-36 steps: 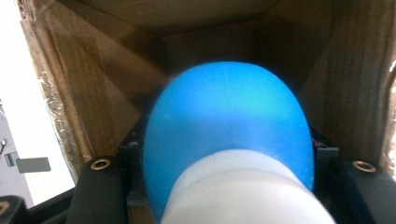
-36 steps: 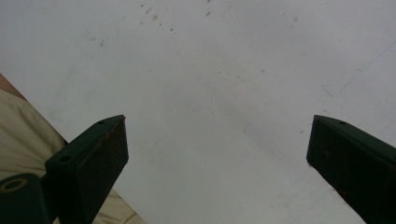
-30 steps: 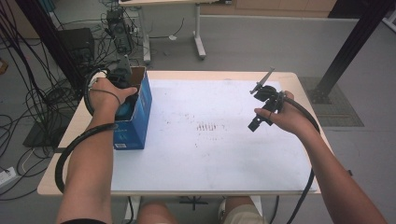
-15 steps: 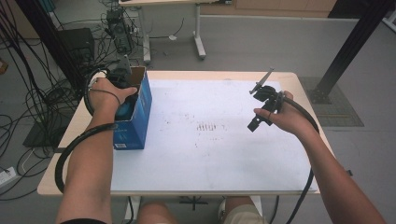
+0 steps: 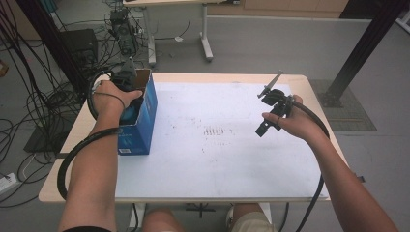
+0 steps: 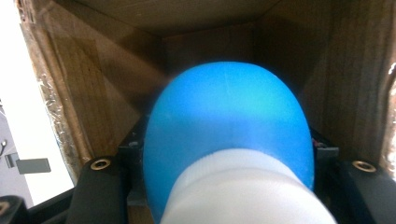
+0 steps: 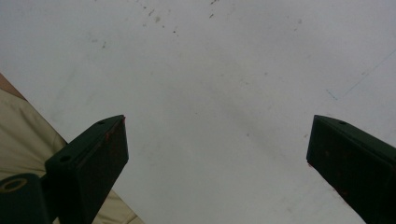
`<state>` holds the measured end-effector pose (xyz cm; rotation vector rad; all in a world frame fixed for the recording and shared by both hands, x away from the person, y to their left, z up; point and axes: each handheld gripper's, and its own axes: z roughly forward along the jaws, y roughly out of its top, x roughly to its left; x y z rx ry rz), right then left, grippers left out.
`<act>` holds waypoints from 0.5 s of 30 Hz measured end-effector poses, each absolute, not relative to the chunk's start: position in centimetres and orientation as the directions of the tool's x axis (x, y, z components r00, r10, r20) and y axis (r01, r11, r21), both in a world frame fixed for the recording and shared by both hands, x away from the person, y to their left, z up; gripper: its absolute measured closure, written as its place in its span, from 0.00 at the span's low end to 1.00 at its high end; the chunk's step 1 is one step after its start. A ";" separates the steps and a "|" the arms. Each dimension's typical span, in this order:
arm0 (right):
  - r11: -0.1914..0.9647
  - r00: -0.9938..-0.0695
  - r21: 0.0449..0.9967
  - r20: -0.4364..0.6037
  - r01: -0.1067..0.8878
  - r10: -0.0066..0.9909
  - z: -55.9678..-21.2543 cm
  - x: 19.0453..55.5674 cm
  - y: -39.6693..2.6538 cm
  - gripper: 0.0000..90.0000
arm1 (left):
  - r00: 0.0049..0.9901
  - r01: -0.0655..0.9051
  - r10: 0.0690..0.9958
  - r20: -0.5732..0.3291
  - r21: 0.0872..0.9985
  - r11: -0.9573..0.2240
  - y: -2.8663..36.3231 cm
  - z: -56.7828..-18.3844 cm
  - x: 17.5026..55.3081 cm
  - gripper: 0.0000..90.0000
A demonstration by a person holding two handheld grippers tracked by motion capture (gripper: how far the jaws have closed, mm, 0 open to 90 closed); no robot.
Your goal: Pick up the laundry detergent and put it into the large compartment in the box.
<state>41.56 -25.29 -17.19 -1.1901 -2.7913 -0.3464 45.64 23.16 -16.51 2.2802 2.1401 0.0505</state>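
With my left gripper (image 5: 126, 92) down inside the box (image 5: 145, 108), fingers clamped on the blue-and-white bottle (image 6: 229, 154), I should lift straight up, right gripper (image 5: 270, 113) fingers apart above the tabletop (image 5: 217, 164).

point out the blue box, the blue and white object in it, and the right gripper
blue box (image 5: 145, 113): high view, its blue right side wall
blue and white object (image 6: 229, 116): left gripper view, its rounded blue top
right gripper (image 7: 217, 154): right gripper view, midway between its jaw tips
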 end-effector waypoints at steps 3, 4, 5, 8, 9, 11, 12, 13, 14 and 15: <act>0.670 -0.692 0.173 0.168 0.722 0.702 -17.2 41.6 -25.3 0.06 | 0.064 0.997 0.998 0.014 0.032 -0.064 23.2 -16.5 45.6 0.42; 0.670 -0.692 0.173 0.169 0.722 0.702 -17.2 41.6 -25.3 0.06 | 0.063 0.997 0.998 0.012 0.033 -0.063 23.2 -16.5 45.6 0.42; 0.669 -0.691 0.173 0.168 0.723 0.703 -17.2 41.6 -25.3 0.06 | 0.064 0.997 0.998 0.013 0.033 -0.064 23.2 -16.5 45.6 0.42; 0.671 -0.693 0.172 0.166 0.721 0.702 -17.2 41.6 -25.2 0.06 | 0.063 0.997 0.998 0.013 0.034 -0.063 23.2 -16.5 45.6 0.42; 0.672 -0.694 0.172 0.166 0.720 0.701 -17.2 41.6 -25.2 0.06 | 0.063 0.997 0.998 0.013 0.033 -0.063 23.2 -16.5 45.6 0.42; 0.672 -0.694 0.173 0.165 0.720 0.700 -17.2 41.6 -25.2 0.06 | 0.063 0.997 0.998 0.011 0.032 -0.064 23.2 -16.5 45.6 0.42; 0.670 -0.692 0.174 0.167 0.721 0.702 -17.2 41.6 -25.2 0.06 | 0.062 0.997 0.998 0.010 0.034 -0.063 23.2 -16.5 45.6 0.42; 0.670 -0.692 0.175 0.168 0.722 0.702 -17.2 41.6 -25.2 0.06 | 0.062 0.997 0.998 0.010 0.037 -0.063 23.3 -16.5 45.5 0.42; 0.672 -0.694 0.175 0.167 0.719 0.700 -17.2 41.6 -25.2 0.06 | 0.063 0.997 0.998 0.010 0.037 -0.063 23.3 -16.5 45.5 0.42; 0.671 -0.694 0.176 0.167 0.720 0.700 -17.2 41.6 -25.2 0.06 | 0.063 0.997 0.998 0.011 0.036 -0.064 23.3 -16.5 45.5 0.42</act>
